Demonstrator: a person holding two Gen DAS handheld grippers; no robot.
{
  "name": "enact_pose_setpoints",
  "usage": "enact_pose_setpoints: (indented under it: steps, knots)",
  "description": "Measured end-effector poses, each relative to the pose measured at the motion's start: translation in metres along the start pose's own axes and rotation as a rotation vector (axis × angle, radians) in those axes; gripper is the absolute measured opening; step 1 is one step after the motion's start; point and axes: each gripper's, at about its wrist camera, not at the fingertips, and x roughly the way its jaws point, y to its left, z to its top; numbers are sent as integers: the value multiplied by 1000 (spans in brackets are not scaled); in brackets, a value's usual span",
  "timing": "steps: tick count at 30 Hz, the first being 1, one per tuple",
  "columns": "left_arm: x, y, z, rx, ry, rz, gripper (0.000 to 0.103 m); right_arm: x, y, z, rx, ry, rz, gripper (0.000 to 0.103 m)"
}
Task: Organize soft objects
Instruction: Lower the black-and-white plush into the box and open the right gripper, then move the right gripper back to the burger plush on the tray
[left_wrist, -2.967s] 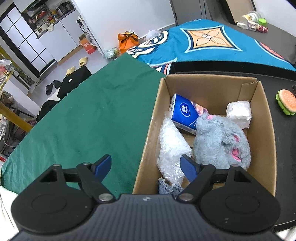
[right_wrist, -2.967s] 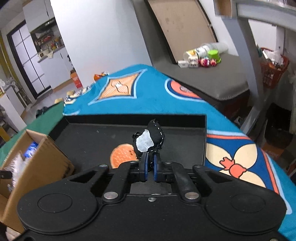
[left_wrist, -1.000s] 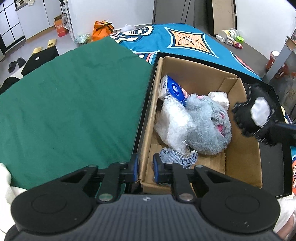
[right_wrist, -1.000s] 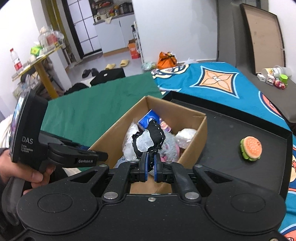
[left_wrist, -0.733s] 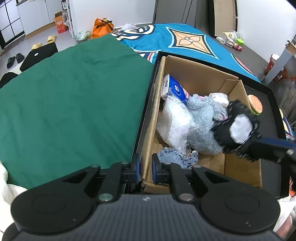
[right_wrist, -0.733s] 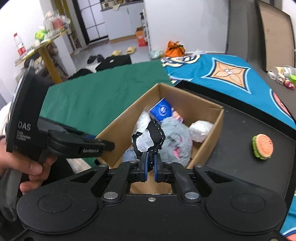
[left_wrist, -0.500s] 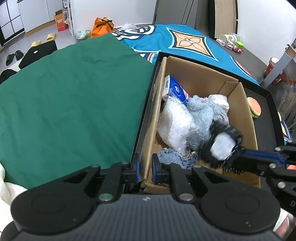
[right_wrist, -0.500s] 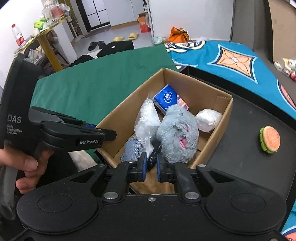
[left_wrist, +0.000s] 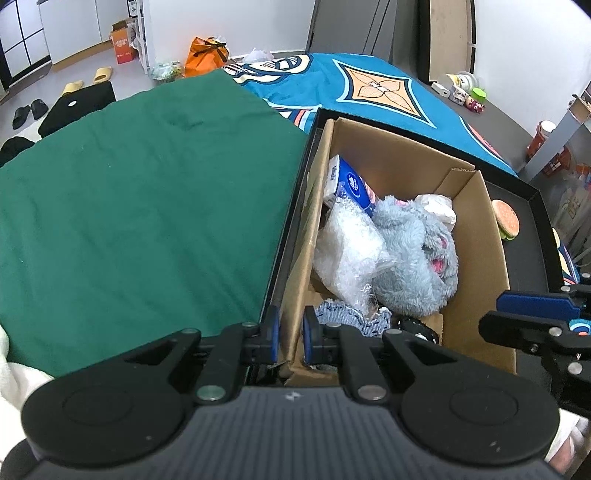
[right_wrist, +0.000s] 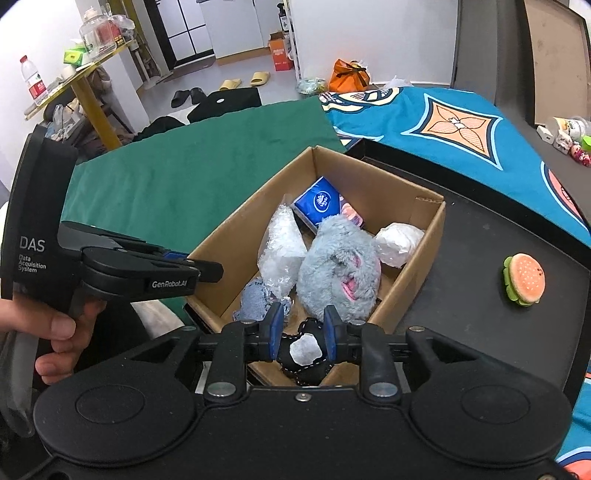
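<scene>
We are clamping the left gripper (left_wrist: 290, 338) on the near left wall of the box (left_wrist: 476, 236), one finger outside and one inside, jaws pressing the cardboard. In the right wrist view, the same gripper (right_wrist: 207, 271) is reaching in from the left, with a hand (right_wrist: 61, 332) wrapping its handle. The box is sitting in a black tray (right_wrist: 472, 295), which is lying beside a green cloth (left_wrist: 140, 192) and a blue patterned cloth (right_wrist: 458, 125).

Inside the box, from left to right, we are seeing a blue tissue pack (right_wrist: 319, 203) leaning at the far left corner, a clear plastic bag (right_wrist: 282, 251) in front of it, a denim scrap (right_wrist: 255, 301) at the near end, a grey plush (right_wrist: 338, 269) in the middle touching the bag, and a white wad (right_wrist: 399, 242) against the right wall.

We are holding the right gripper (right_wrist: 302, 334) over the near end of the box with its jaws parted. The black-and-white toy (right_wrist: 304, 356) is lying between and just below the fingers; whether the fingers are touching it cannot be told.

A burger toy (right_wrist: 523, 280) is resting on the tray, well apart from the box on the right.
</scene>
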Motion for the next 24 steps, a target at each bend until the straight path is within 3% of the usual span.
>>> enact_pose_setpoints:
  steps: [10,21,24]
  knots:
    - [-6,-6,-1,15,-20,30,12,-10,-18,2,19,-29,-21,33]
    - [-17,-17,-1,49,-74,109,18,-22,-56,-4,101,-158,-75,65]
    - [-21,-19,0,51,-88,113,37,-25,-66,-8,130,-188,-84,68]
